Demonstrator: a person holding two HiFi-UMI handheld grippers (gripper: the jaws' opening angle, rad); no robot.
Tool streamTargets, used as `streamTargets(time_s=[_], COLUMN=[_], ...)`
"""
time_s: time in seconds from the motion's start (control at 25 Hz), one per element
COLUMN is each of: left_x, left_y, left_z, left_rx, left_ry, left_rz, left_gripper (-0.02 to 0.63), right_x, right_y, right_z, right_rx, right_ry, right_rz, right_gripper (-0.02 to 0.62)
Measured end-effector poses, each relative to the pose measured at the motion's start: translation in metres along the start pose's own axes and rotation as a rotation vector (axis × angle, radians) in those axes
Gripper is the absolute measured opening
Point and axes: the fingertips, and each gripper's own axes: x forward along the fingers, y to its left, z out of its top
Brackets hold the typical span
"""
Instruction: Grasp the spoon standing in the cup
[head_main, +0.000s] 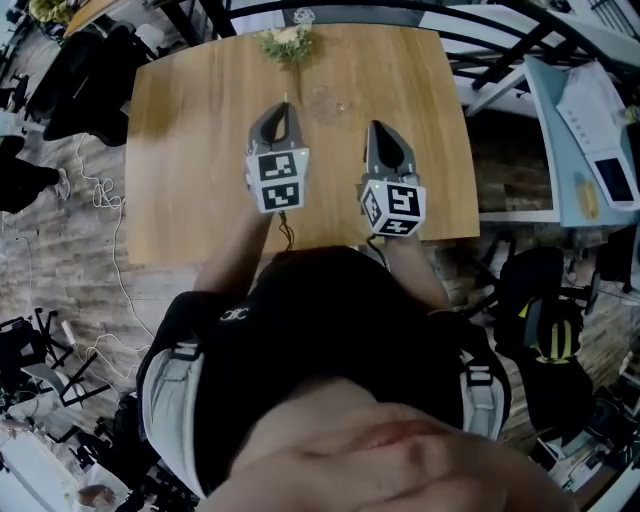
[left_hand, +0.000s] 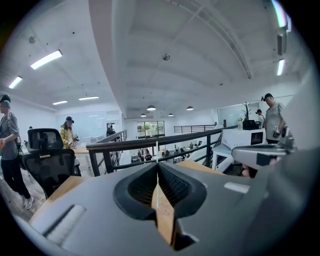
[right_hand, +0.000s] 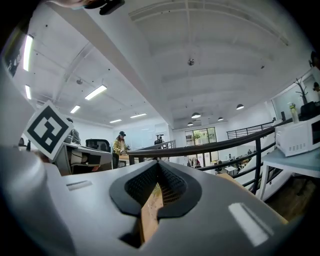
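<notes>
A clear glass cup (head_main: 327, 101) stands on the wooden table (head_main: 190, 150) near its far edge, below a small bunch of flowers (head_main: 286, 42). I cannot make out the spoon in the head view. My left gripper (head_main: 285, 108) hovers just left of the cup, jaws shut and empty. My right gripper (head_main: 378, 128) sits to the right of the cup and a little nearer, also shut with nothing in it. In the left gripper view the closed jaws (left_hand: 158, 167) point level over the table; a thin pale upright line rises at their tip. The right gripper view (right_hand: 159, 172) shows only table wood through the slit.
The table's far edge runs along a black railing (left_hand: 150, 144). A white desk with papers (head_main: 590, 130) stands at the right, and a dark bag (head_main: 545, 320) lies on the floor below it. Office chairs and cables are at the left. People stand farther off.
</notes>
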Motion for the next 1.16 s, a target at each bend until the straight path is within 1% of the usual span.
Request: streamTargets(time_s=[0.12, 0.2, 0.4, 0.64, 0.76, 1.16], left_x=[-0.018, -0.025, -0.033, -0.031, -0.031, -0.027], left_y=[0.0, -0.001, -0.005, -0.007, -0.009, -0.004], left_z=[0.006, 0.003, -0.005, -0.004, -0.003, -0.009], left_rx=[0.012, 0.01, 0.015, 0.03, 0.032, 0.04], left_ry=[-0.048, -0.061, -0.054, -0.054, -0.063, -0.05], left_rz=[0.015, 0.02, 0.019, -0.005, -0.007, -0.02], left_gripper=[0.02, 0.02, 0.02, 0.02, 0.02, 0.02], right_x=[0.004, 0.006, 0.005, 0.006, 0.006, 0.008], right_y=[0.01, 0.016, 0.027, 0.033, 0.032, 0.045], right_z=[0.003, 0.006, 0.009, 0.011, 0.01, 0.015], right_rx=[-0.001, -0.01, -0.021, -0.028, -0.032, -0.061], right_ry=[-0.013, -0.021, -0.033, -0.034, -0.029, -0.042], right_rz=[0.036, 0.059, 0.085, 0.095, 0.096, 0.107], right_gripper=[-0.002, -0.002, -0.002, -0.002, -0.002, -0.002])
